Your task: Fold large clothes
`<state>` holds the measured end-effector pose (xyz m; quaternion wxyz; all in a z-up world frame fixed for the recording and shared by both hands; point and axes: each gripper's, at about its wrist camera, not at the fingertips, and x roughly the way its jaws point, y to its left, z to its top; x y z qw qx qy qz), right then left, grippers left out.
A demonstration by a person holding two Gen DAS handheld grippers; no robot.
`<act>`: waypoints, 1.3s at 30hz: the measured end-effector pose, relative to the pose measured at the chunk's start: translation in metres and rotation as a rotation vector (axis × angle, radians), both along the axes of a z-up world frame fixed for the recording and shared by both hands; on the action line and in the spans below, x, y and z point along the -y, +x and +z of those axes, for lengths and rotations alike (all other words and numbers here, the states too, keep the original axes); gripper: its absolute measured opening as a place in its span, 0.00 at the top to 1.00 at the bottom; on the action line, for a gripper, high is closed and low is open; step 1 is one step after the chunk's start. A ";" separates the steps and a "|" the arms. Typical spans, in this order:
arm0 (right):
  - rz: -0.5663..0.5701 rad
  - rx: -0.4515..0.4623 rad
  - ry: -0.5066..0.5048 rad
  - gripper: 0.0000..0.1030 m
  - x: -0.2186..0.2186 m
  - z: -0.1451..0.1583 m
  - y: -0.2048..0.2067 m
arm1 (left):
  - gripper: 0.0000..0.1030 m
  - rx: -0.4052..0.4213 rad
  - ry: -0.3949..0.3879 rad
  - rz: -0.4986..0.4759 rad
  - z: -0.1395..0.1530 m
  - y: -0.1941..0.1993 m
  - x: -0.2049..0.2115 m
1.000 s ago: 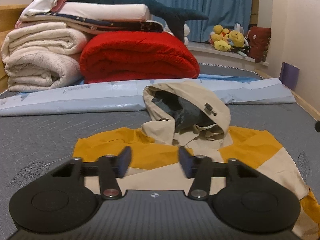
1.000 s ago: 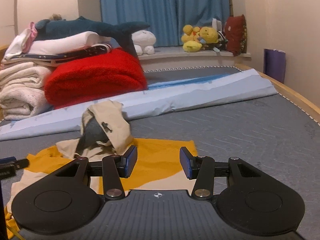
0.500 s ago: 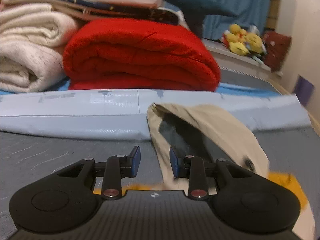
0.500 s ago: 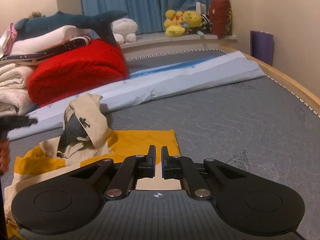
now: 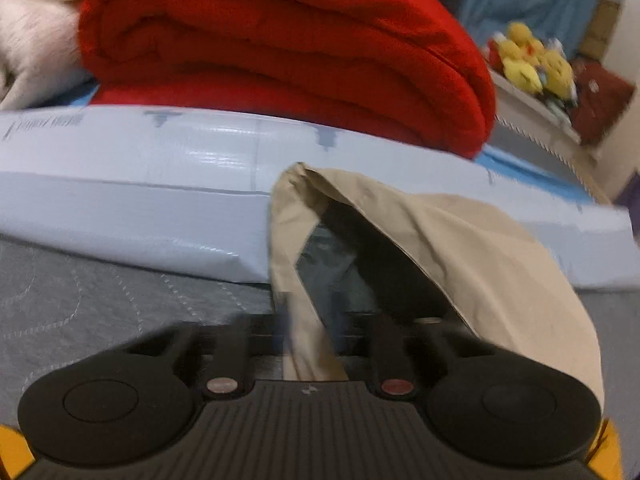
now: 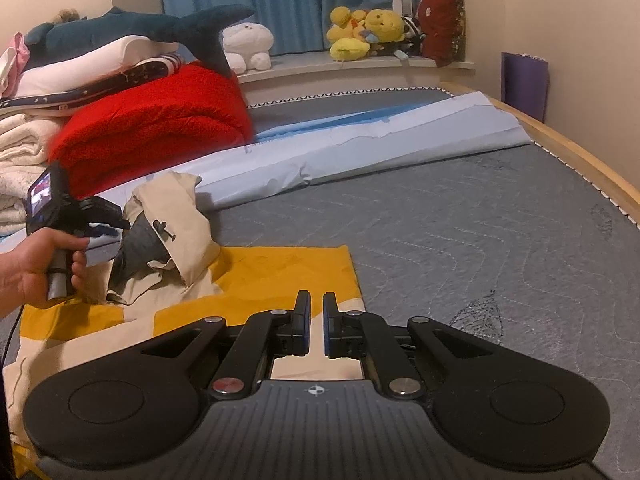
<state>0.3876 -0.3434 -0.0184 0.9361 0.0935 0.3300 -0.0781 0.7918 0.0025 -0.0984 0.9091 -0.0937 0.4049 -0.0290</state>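
Note:
A yellow and beige hooded jacket (image 6: 256, 280) lies flat on the grey mattress (image 6: 480, 240). Its beige hood (image 5: 460, 248) stands up, dark lining showing. My left gripper (image 5: 310, 332) is at the hood's left edge, with the beige rim between its blurred fingers; it looks shut on the hood. In the right wrist view the left gripper (image 6: 114, 226) touches the hood (image 6: 176, 216). My right gripper (image 6: 316, 320) hovers low over the jacket's right part, its fingers nearly together with a narrow gap and nothing between them.
A pale blue rolled sheet (image 6: 360, 148) lies across the mattress behind the jacket. A red folded blanket (image 6: 160, 128) and stacked bedding (image 6: 24, 152) with a plush shark (image 6: 132, 32) sit behind it. A wooden bed rail (image 6: 580, 160) runs along the right.
My left gripper moved forward to the hood and closed on its rim. My right gripper closed from wide open to nearly shut and moved slightly over the jacket.

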 end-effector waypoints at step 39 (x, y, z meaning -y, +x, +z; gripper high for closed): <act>0.072 0.094 0.192 0.89 0.002 0.028 -0.015 | 0.82 0.124 -0.013 -0.362 0.072 -0.202 -0.066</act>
